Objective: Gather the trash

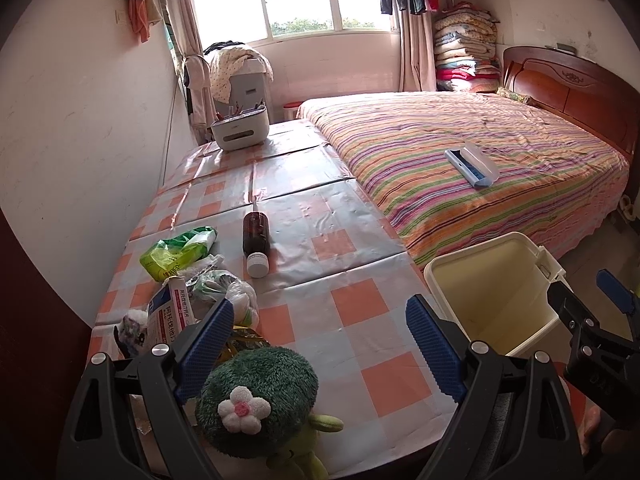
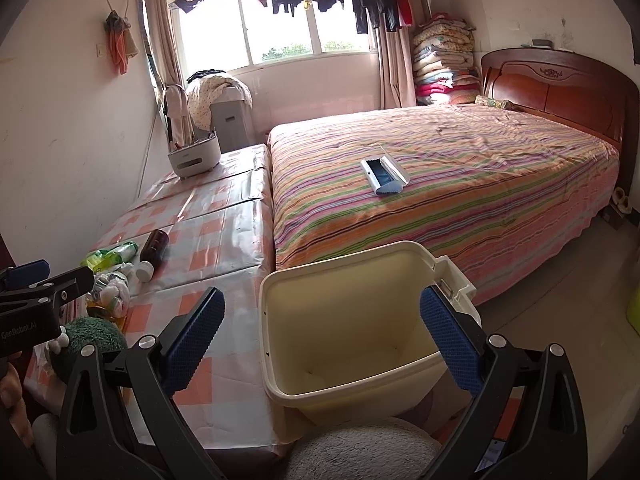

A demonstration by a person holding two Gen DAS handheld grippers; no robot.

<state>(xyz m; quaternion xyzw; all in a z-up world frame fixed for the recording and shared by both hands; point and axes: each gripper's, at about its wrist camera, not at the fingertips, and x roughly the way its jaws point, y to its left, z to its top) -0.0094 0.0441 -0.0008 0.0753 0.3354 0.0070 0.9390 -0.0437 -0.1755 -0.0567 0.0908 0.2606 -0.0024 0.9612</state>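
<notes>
Both the left gripper (image 1: 320, 340) and right gripper (image 2: 320, 340) gape wide, empty, while the trash pile (image 1: 192, 276) of light crinkly wrappers sits left of the cream bin (image 1: 496, 300) on the checkered table (image 1: 344, 280), probably best pinched by loose edges.

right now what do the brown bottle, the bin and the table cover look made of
brown bottle: dark translucent amber, glass or plastic, hard to tell; white cap looks plastic.
bin: cream moulded plastic, smooth matte walls, hinged rim.
table cover: glossy checked vinyl or oilcloth, with shiny glare and fold creases.
</notes>
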